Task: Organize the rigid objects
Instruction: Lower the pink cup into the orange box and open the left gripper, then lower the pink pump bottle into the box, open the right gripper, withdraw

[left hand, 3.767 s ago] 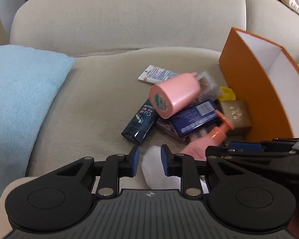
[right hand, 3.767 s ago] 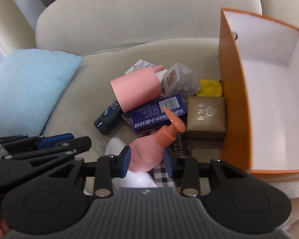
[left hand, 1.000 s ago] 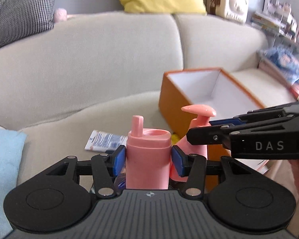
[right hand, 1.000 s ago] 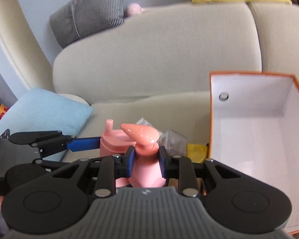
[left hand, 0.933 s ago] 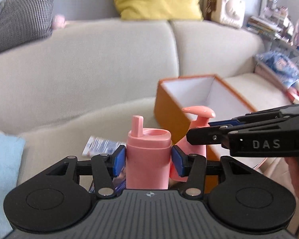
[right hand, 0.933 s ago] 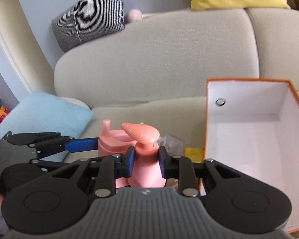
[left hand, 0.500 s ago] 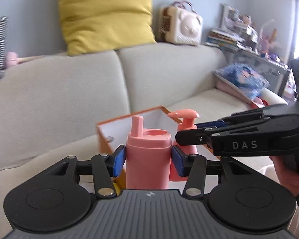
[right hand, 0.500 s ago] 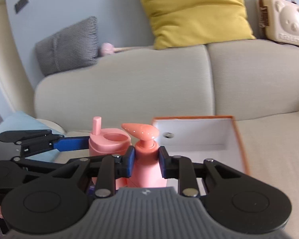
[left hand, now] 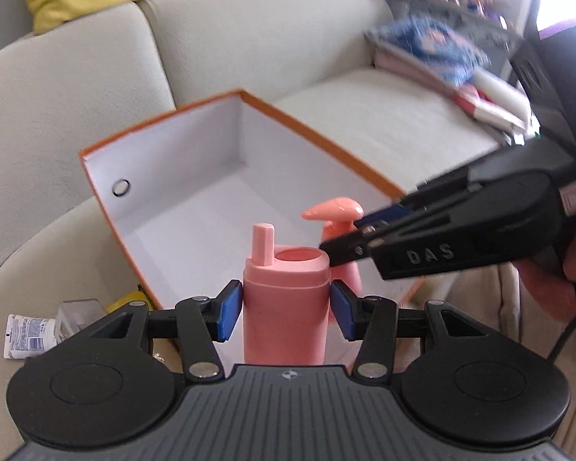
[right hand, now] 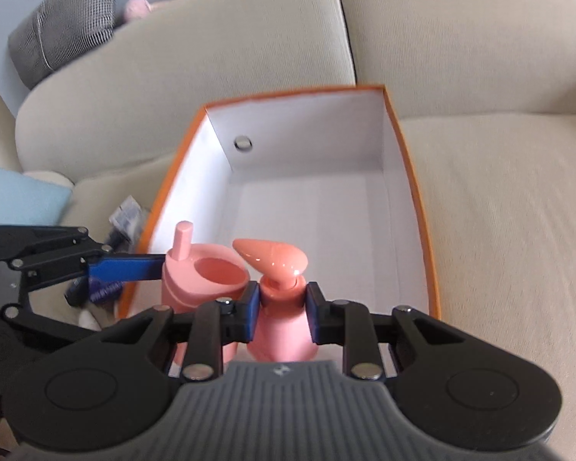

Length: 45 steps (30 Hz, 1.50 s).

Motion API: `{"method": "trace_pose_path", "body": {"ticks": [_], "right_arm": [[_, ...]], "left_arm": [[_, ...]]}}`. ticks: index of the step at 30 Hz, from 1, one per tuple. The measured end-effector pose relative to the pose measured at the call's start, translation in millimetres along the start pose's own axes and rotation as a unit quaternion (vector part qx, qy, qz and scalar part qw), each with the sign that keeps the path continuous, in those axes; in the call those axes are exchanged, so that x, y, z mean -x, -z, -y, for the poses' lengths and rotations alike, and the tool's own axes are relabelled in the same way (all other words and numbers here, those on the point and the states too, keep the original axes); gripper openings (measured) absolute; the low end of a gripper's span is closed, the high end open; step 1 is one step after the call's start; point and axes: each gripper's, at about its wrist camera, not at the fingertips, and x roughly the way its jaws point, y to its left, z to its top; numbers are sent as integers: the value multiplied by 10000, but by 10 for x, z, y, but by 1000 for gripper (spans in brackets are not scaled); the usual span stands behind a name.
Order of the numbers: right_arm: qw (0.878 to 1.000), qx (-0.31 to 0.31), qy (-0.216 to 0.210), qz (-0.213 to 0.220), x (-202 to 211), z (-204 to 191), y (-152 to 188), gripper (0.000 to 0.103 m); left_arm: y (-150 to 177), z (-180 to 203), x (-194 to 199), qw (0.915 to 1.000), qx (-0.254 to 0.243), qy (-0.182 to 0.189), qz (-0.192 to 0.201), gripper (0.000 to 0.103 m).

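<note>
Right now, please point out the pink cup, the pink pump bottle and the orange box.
pink cup (left hand: 286, 307): left wrist view, front of body.
pink pump bottle (right hand: 274, 259): right wrist view, pump head.
orange box (right hand: 418, 199): right wrist view, right rim.

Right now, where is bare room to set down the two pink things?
The orange box is bare inside: its whole white floor, from the wall with the metal ring to the near edge, is free. The sofa seat right of it is bare too. Left of the box it is crowded with small packages.
</note>
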Motion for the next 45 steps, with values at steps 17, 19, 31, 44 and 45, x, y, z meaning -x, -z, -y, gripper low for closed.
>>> {"method": "trace_pose_path", "body": {"ticks": [17,19,31,44,45], "right_arm": [[9980,260,-156,-562,-304,-68,140,26],[9978,269,-149,-595,-318,-71,151,26],[9984,243,-90,-494,-237,-103,139,26],[9933,766,-114,-855,-313,-346,163,26],[9929,691,-76,-965,-334,-341,149,26]], "left_arm": [[154,3,-84,9956,-305,13,-891,57],[166,-13,-67,9955,-261,42,-910,58],[127,-347,371,9936,1093,-37,-271,46],[267,-663,342,9768,2079,-3,-517,34],[265,-678,333,9766,2086,14,-517,34]]}}
